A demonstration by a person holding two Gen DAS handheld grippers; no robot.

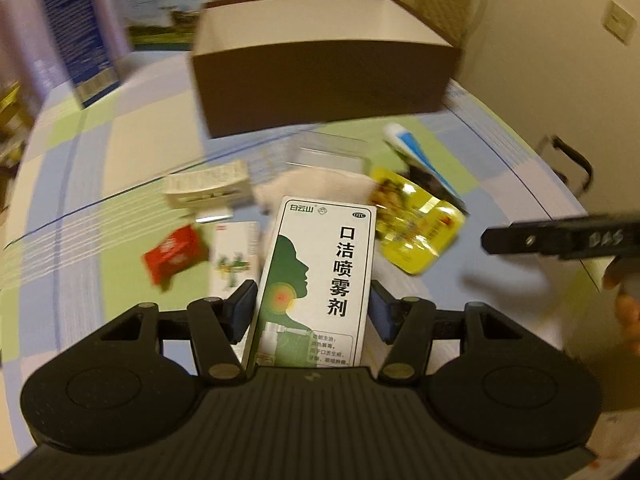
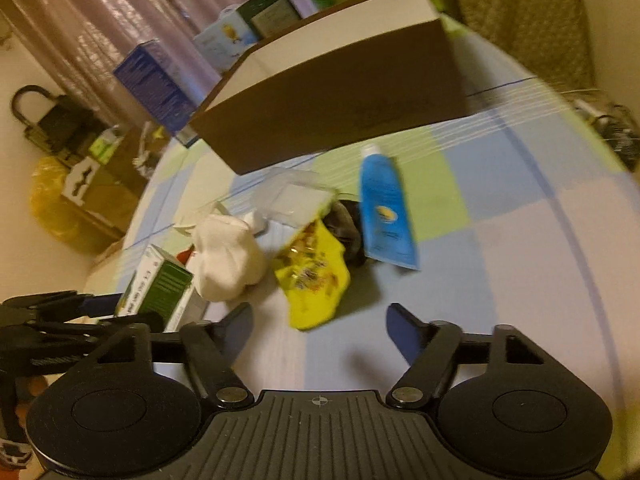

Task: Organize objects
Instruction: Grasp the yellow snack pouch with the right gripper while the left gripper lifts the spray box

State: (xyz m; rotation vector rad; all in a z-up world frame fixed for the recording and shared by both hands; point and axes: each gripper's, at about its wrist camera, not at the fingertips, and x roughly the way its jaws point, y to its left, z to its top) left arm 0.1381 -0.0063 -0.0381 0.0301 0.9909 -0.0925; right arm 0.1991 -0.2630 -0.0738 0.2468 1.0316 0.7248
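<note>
My left gripper (image 1: 314, 308) is shut on a white and green spray medicine box (image 1: 316, 280), held above the checked tablecloth (image 1: 100, 152). The same box (image 2: 160, 296) shows at the left of the right wrist view. Beyond it stands an open brown cardboard box (image 1: 320, 76) with a white inside. My right gripper (image 2: 320, 328) is open and empty, just short of a yellow snack packet (image 2: 316, 276). Near the packet lie a blue tube (image 2: 386, 212), a white bundle of cloth (image 2: 228, 260) and a clear plastic case (image 2: 292, 196).
A red packet (image 1: 176, 256), a small white box (image 1: 234, 260) and a cream box (image 1: 208, 188) lie left of the held box. A tall blue carton (image 1: 88, 40) and other cartons stand at the back. The table edge curves past on the right near a wall (image 1: 540, 60).
</note>
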